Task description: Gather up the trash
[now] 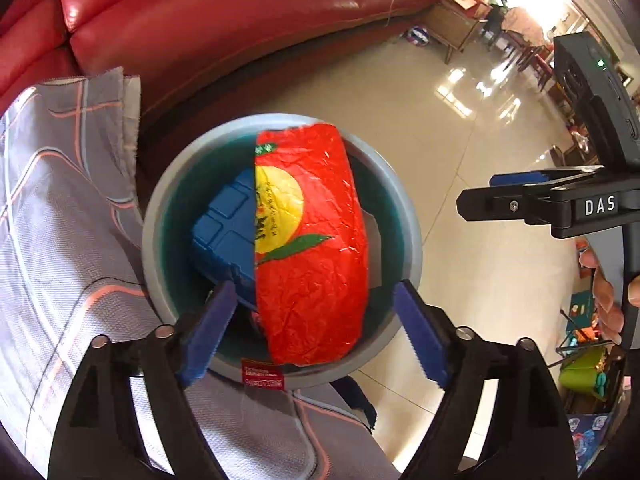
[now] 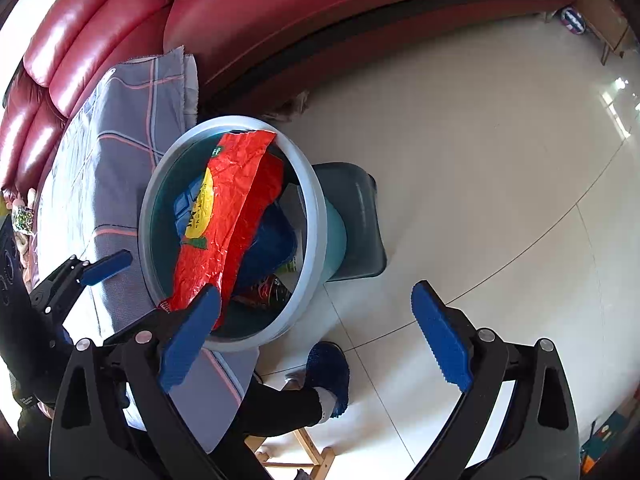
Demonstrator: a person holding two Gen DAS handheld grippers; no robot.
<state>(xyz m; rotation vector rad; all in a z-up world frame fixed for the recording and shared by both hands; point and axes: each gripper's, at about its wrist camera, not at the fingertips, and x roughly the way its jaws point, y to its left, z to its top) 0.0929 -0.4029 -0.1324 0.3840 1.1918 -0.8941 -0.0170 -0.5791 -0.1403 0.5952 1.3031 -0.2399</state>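
Both tools hang spread wide over the round bin (image 1: 400,184). The left gripper (image 1: 316,332) brackets the red wrapper (image 1: 312,240), which leans inside the bin across a blue box (image 1: 224,224), though neither pad clearly touches it. Only the right gripper (image 2: 316,336) reveals the bin's outer wall, a dark stool (image 2: 356,216) beyond, and a blue slipper (image 2: 330,372) below.

The right tongs (image 2: 316,336) stand wide open above the bin (image 2: 312,200), whose grey rim tilts toward the camera. A crumpled red wrapper (image 2: 228,216) leans inside against a blue box (image 2: 272,248). The bin sits beside a checked cloth (image 2: 120,168).
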